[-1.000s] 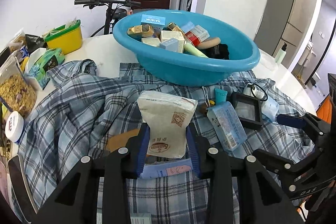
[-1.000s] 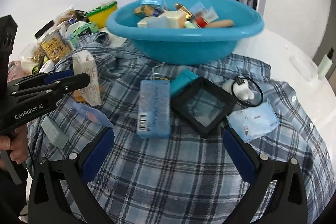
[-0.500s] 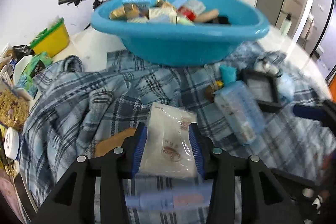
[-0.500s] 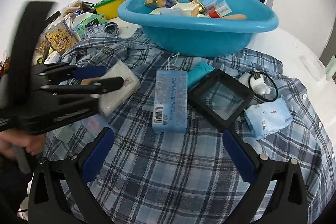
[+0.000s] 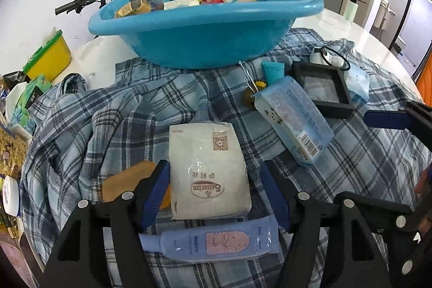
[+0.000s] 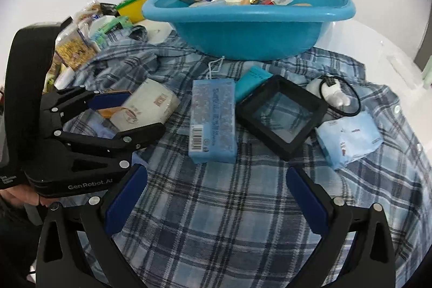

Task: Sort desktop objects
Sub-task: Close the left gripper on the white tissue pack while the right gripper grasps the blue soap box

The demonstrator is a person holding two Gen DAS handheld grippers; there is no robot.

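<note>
A white sealed packet [image 5: 208,169] [image 6: 147,104] lies flat on the plaid shirt [image 6: 229,220]. My left gripper [image 5: 213,166] [image 6: 144,111] straddles it with its jaws opening, and a gap shows beside the right pad. My right gripper [image 6: 216,174] hangs open over bare shirt with nothing between its fingers [image 5: 386,119]. Ahead of it lie a blue tissue pack [image 6: 213,118] [image 5: 294,120], a black framed box [image 6: 280,115], a teal tube [image 5: 274,70] and a pale blue pouch [image 6: 348,136]. Behind stands the blue basin [image 5: 205,42] [image 6: 248,31], filled with several small boxes.
A lavender tube [image 5: 216,242] and a brown flat piece [image 5: 127,180] lie by the left gripper. A white charger with a black loop [image 6: 332,93] sits at the right. A yellow box [image 5: 51,58] and snack bags [image 6: 73,50] crowd the left. A bicycle handlebar shows behind the basin.
The left gripper came down with the white packet pinched upright, laid it flat on the shirt, and its jaws have spread off it. The right gripper stayed where it was.
</note>
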